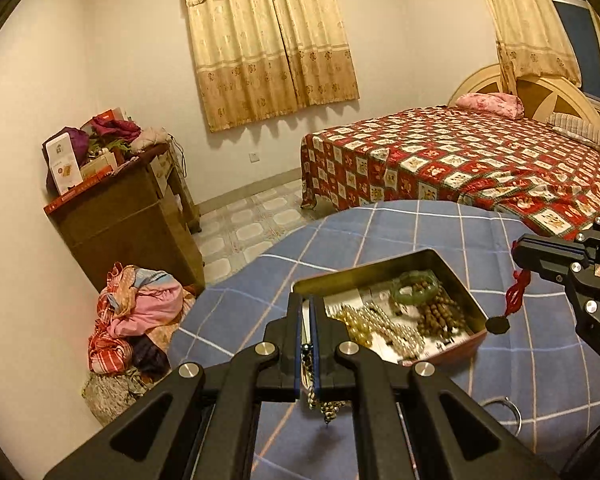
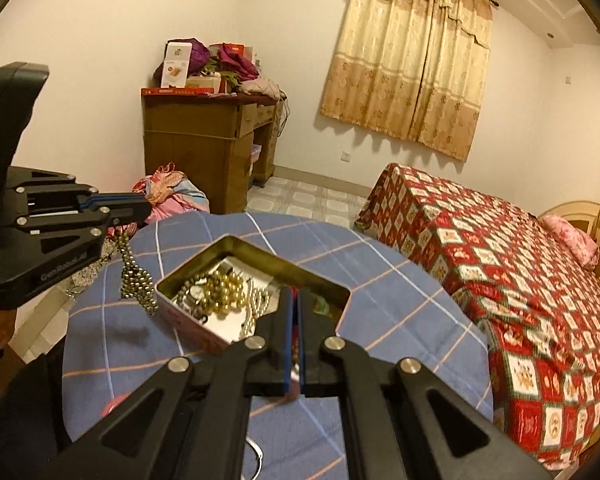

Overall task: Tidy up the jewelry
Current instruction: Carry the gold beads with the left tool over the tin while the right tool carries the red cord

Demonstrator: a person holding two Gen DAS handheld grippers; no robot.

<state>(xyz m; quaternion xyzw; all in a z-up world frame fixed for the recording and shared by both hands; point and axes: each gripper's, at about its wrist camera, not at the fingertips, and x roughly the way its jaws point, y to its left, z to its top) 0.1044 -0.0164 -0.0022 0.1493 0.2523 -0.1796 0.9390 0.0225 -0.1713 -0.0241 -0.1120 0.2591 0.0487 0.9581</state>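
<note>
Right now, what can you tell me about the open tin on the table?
The tin is a shallow rectangular box with rounded corners, gold-coloured metal inside, pinkish outer walls, no lid on it. It sits flat on the blue checked tablecloth. Inside lie a green bangle, brown wooden beads, pearl strands and gold beads over white paper. Neither gripper touches it.

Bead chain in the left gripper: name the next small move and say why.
Probably carry the left gripper a little toward the tin and open. It is shut on the bead chain, which hangs beside the tin's near wall, still outside. The right gripper holds a red cord above the far edge.
</note>
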